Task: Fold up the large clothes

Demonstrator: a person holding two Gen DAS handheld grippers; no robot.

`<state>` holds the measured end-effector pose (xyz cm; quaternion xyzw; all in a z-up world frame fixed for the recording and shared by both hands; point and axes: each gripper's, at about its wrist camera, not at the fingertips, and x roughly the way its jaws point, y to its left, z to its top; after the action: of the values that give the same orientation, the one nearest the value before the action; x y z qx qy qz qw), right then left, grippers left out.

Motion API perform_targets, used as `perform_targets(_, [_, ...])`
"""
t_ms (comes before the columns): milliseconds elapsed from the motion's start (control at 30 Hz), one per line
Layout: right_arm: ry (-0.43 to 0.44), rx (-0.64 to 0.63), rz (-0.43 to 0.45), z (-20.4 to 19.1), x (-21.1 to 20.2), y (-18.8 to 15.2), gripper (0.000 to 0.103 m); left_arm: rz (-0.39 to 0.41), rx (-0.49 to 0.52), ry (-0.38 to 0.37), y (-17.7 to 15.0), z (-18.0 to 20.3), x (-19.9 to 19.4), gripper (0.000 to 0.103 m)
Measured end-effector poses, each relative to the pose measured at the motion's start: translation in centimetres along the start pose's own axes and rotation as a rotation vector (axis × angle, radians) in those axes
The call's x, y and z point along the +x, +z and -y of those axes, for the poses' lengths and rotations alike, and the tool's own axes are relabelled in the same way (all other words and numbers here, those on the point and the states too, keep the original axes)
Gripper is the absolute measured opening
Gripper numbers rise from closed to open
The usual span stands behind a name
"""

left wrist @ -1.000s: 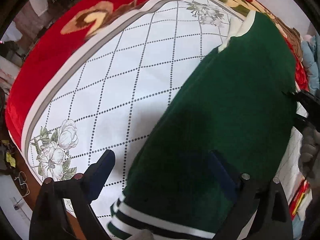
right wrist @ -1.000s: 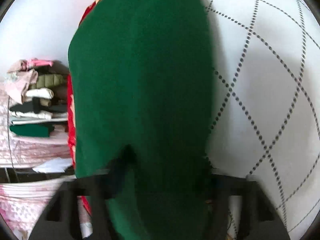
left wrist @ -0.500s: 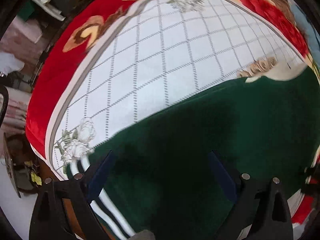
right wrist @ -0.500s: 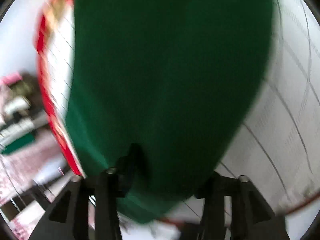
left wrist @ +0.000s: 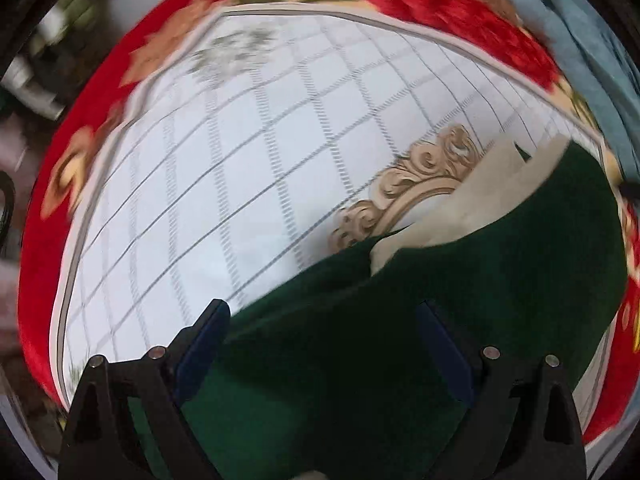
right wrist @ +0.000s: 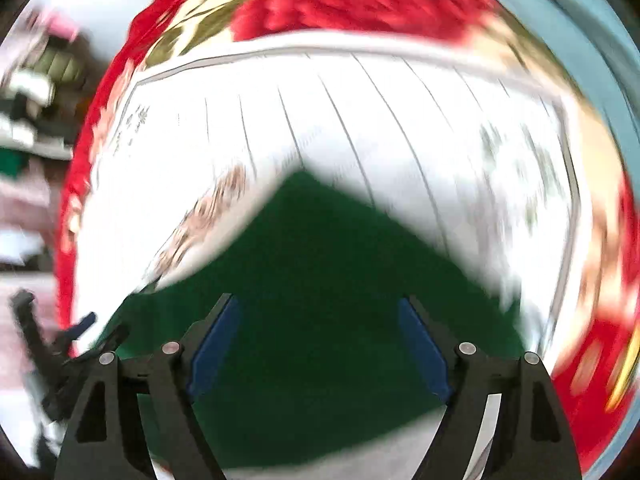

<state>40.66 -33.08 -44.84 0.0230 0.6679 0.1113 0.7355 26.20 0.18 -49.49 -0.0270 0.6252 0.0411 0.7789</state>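
A dark green garment (left wrist: 460,292) with a cream collar (left wrist: 480,200) lies on a white quilted bedspread (left wrist: 248,184). My left gripper (left wrist: 322,340) is open, its blue pads wide apart over the green cloth, holding nothing. In the right wrist view, which is blurred, the green garment (right wrist: 320,280) fills the lower middle. My right gripper (right wrist: 320,336) is open above it, pads apart and empty. The left gripper also shows at the lower left of the right wrist view (right wrist: 60,344).
The bedspread has a red floral border (left wrist: 460,12) and a beige scroll motif (left wrist: 416,176). A light blue cloth (left wrist: 592,48) lies at the far right. Stacked clothes (right wrist: 32,80) stand off the bed at the left.
Both grippers have swung round over the garment; the views now look across the bed. The right gripper, earlier closed on the green cloth, now stands open. The collar has come into the left view.
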Motion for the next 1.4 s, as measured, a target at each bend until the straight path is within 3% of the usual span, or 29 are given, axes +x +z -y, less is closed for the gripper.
perform_targets(133, [-0.025,-0.142,-0.091,-2.4,4.6,6.3,0.083,-0.067,0.061,-0.084,1.5,0.8,3.2,0.094])
perform_targets(167, [-0.021,-0.164,-0.143,-2.1,5.8,6.5,0.076,-0.077,0.06,-0.102,1.4,0.8,3.7,0.093])
perform_targets(200, [-0.004,-0.171,-0.2,-2.9,7.4,7.1,0.044,-0.076,0.055,-0.127,1.4,0.7,4.0,0.075])
perform_targets(233, [0.004,-0.163,-0.236,-3.4,8.4,7.4,0.027,-0.077,0.058,-0.18,1.3,0.7,4.3,0.043])
perform_targets(267, [-0.013,-0.167,-0.24,-3.7,8.5,7.3,0.019,-0.077,0.057,-0.222,1.2,0.9,4.2,0.028])
perform_targets(300, [-0.015,-0.188,-0.224,-4.4,8.0,6.0,0.011,-0.069,0.061,-0.224,1.0,1.1,3.9,0.021])
perform_targets(333, [-0.019,-0.206,-0.193,-4.9,7.2,5.9,0.011,-0.039,0.087,-0.187,0.7,1.7,3.2,0.018])
perform_targets(400, [-0.02,-0.227,-0.122,-6.0,4.8,5.5,0.01,-0.006,0.103,-0.17,0.3,1.8,2.2,0.016])
perform_targets(500, [0.03,-0.205,-0.035,-6.6,1.0,5.6,0.01,0.029,0.034,-0.205,0.1,0.1,0.6,0.014])
perform_targets(633, [0.05,-0.262,0.023,-9.6,0.0,6.4,0.01,0.035,-0.057,-0.224,0.8,-2.1,0.0,0.014])
perform_targets(800, [0.05,-0.298,0.001,-14.3,4.6,10.1,0.01,-0.013,-0.138,-0.195,2.0,-4.1,3.6,0.014])
perform_targets(967, [-0.004,-0.367,-0.066,-18.8,12.5,13.8,0.01,-0.037,-0.161,-0.194,2.5,-5.5,5.6,0.015])
perform_targets(1067, [-0.016,-0.35,-0.13,-19.4,16.7,14.8,0.012,-0.056,-0.166,-0.177,3.0,-5.9,5.1,0.023])
perform_targets(1167, [0.092,-0.218,-0.103,-17.0,13.7,15.1,0.015,-0.067,-0.175,-0.161,3.5,-6.1,3.7,0.033])
perform_targets(1200, [0.142,-0.167,-0.072,-15.5,11.8,14.9,0.024,-0.049,-0.175,-0.158,3.6,-6.1,3.1,0.036])
perform_targets(1233, [0.184,-0.111,-0.038,-13.6,9.7,14.4,0.034,-0.028,-0.173,-0.156,3.7,-6.0,2.3,0.05])
perform_targets(1267, [0.208,-0.071,-0.011,-12.2,8.2,13.9,0.065,-0.011,-0.175,-0.155,3.8,-6.0,1.6,0.062])
perform_targets(1300, [0.223,-0.011,0.035,-9.7,5.9,12.8,0.091,0.005,-0.182,-0.162,3.9,-5.9,1.0,0.087])
perform_targets(1400, [0.173,0.161,0.119,-2.3,1.4,8.7,0.095,0.041,-0.195,-0.165,4.2,-5.2,-0.3,0.093])
